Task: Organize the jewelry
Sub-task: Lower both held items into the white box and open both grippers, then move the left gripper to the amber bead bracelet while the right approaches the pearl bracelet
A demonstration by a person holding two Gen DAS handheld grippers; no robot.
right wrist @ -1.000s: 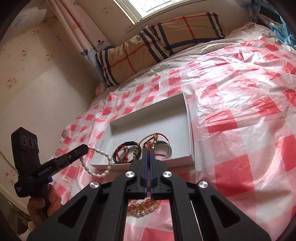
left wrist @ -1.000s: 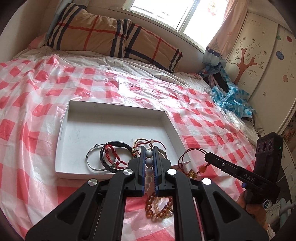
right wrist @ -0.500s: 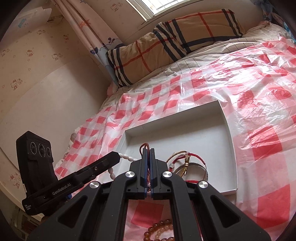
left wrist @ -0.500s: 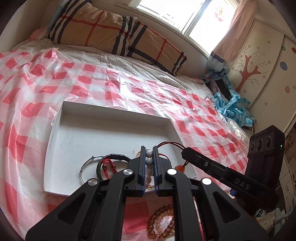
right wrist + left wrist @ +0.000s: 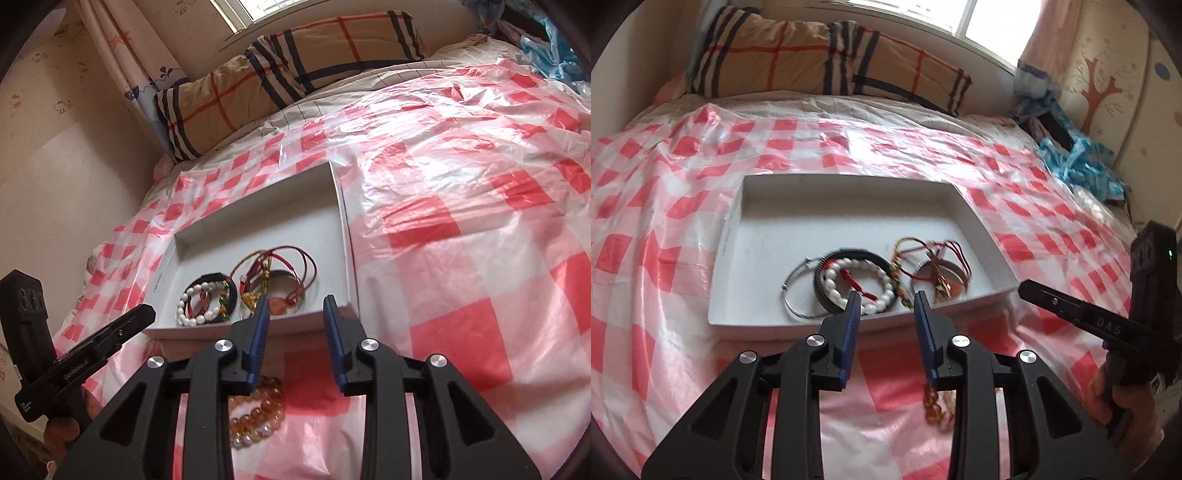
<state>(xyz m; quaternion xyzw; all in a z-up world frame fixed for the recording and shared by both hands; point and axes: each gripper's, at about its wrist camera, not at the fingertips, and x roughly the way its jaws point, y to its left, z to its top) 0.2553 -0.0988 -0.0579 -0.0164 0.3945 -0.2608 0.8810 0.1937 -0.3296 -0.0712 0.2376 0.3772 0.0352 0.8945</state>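
1. Left wrist view: the left gripper [image 5: 886,306], clamped on the white bead bracelet [image 5: 855,284] a second ago, now has its jaws spread wide and empty. That bracelet lies in the white tray [image 5: 727,243], inside the black bangle [image 5: 849,254]. Red cord bracelets [image 5: 934,254] lie at the tray's right. The right gripper [image 5: 1025,288] reads "DAS"; I cannot tell its jaws here. Amber beads [image 5: 936,410] lie blurred below the tray.

2. Right wrist view: the right gripper [image 5: 295,308], earlier closed on a red cord, now gapes empty over the tray [image 5: 347,229] edge. The left gripper [image 5: 146,314] reads "GenRobot.AI". An amber bead bracelet [image 5: 258,413] lies on the checkered sheet [image 5: 461,240] below the tray, partly hidden by the fingers [image 5: 258,332].
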